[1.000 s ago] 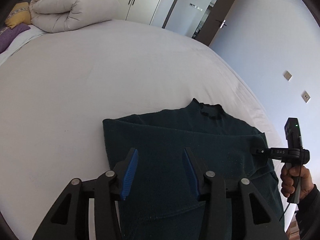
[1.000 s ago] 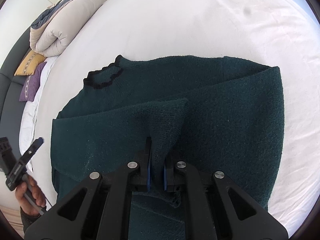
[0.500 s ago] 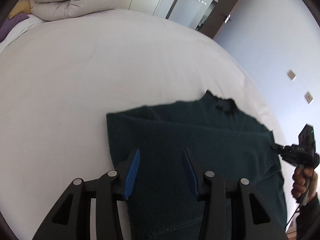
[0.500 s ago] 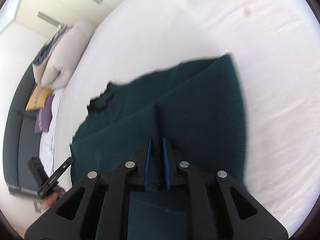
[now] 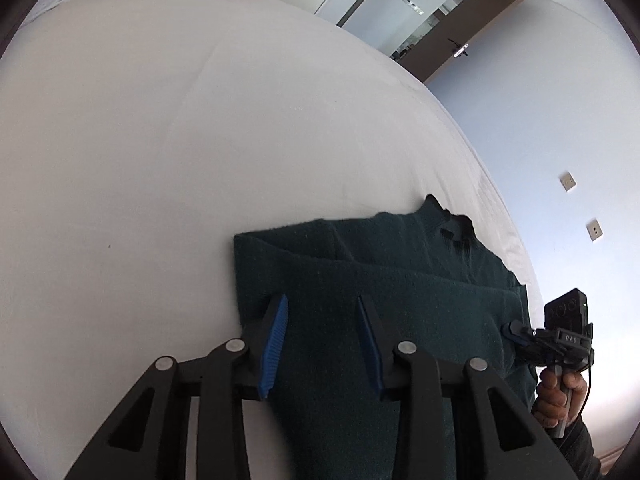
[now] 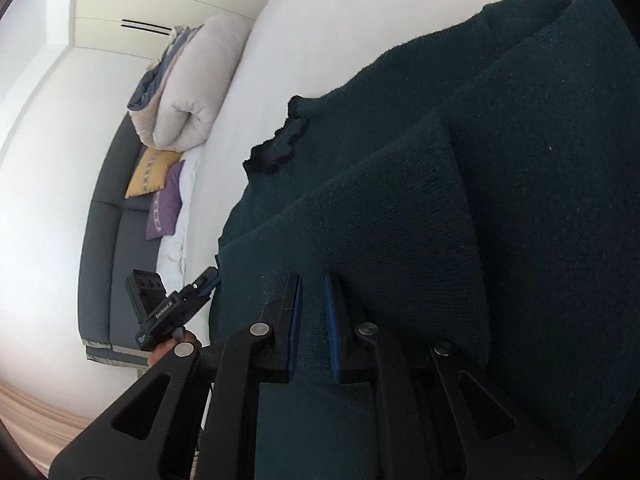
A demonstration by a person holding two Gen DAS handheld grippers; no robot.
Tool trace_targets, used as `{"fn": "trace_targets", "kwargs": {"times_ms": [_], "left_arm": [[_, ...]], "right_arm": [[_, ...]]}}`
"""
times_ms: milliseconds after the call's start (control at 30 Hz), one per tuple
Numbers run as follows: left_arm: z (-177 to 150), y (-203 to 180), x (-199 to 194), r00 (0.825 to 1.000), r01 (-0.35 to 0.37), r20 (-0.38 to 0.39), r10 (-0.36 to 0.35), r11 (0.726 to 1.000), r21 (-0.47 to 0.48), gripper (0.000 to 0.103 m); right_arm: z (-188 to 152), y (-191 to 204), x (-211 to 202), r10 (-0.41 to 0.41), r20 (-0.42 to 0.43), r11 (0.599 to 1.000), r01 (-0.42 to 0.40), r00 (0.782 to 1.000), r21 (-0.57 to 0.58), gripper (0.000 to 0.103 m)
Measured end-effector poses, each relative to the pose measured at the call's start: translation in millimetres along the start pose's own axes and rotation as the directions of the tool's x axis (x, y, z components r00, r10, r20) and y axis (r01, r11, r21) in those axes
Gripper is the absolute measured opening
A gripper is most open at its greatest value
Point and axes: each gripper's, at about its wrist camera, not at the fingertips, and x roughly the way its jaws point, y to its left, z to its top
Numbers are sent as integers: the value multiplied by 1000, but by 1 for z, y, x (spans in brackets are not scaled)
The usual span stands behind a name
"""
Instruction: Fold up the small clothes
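A dark green knit sweater (image 5: 400, 280) lies on the white bed (image 5: 160, 140), its sides folded inward and its black-trimmed collar (image 5: 456, 228) at the far end. My left gripper (image 5: 322, 312) is open and empty, just above the sweater's near left part. My right gripper (image 6: 312, 292) is nearly shut on a folded layer of the sweater (image 6: 400, 220) at its right edge. The right gripper also shows in the left wrist view (image 5: 516, 330), and the left gripper in the right wrist view (image 6: 210, 276).
A rolled beige duvet (image 6: 196, 88) with yellow (image 6: 150, 172) and purple (image 6: 164, 204) cushions lies by a grey headboard (image 6: 100, 260). Wardrobes and an open door (image 5: 460, 32) stand beyond the bed. Wall sockets (image 5: 568, 180) are on the right.
My right gripper has tilted and moved along the sweater's edge, still pinching the folded layer. My left gripper has stayed open and dipped lower toward the sweater.
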Motion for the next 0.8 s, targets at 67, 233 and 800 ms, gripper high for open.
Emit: {"fn": "trace_targets", "kwargs": {"times_ms": [67, 233, 800], "left_arm": [[-16, -6, -7, 1000, -3, -4, 3, 999, 35, 39], [-65, -21, -33, 998, -59, 18, 57, 992, 107, 51], [-253, -16, -168, 999, -38, 26, 41, 994, -107, 86]], "right_arm": [[-4, -8, -1, 15, 14, 1000, -16, 1000, 21, 11], [-25, -27, -19, 25, 63, 997, -30, 998, 73, 11], [-231, -6, -194, -143, 327, 989, 147, 934, 14, 79]]}}
